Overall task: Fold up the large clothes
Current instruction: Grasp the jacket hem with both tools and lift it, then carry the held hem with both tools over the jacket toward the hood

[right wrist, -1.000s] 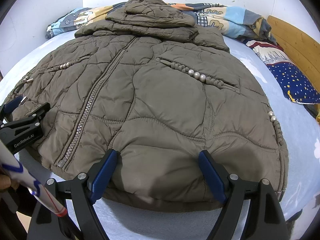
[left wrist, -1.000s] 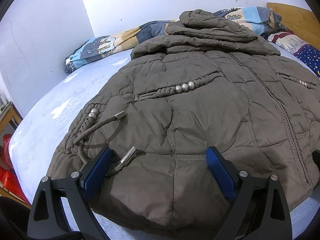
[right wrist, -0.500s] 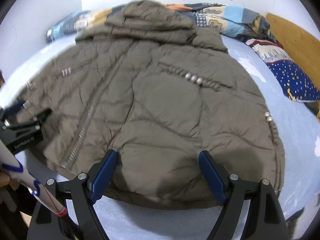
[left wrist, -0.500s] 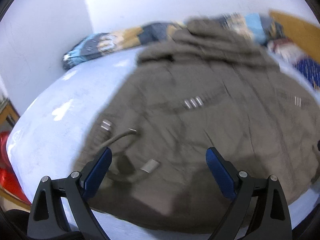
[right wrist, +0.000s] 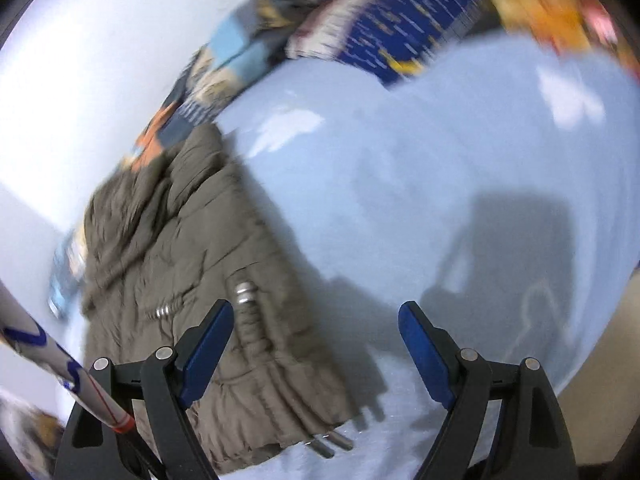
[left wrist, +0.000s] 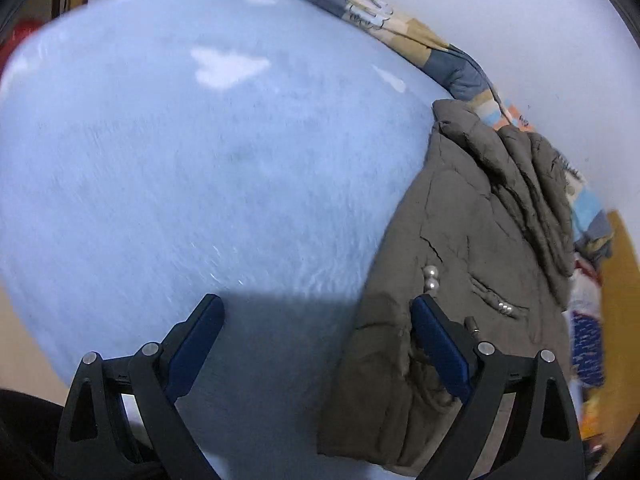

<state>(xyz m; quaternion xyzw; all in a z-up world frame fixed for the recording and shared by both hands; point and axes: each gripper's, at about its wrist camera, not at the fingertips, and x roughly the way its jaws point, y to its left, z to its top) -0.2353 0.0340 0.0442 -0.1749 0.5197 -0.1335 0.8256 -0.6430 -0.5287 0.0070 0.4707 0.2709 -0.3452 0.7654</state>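
On the blue sheet [left wrist: 168, 168], the jacket [left wrist: 460, 240] lies beside both grippers' wide-open, empty fingers [left wrist: 436, 344].

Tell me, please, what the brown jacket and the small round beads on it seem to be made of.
The jacket looks like a padded synthetic fabric with a matte finish: it is puffy, with stitched quilt lines and soft creases. The beads look like metal or silver-coated plastic: they are round, pale and shiny. Blur leaves this uncertain.
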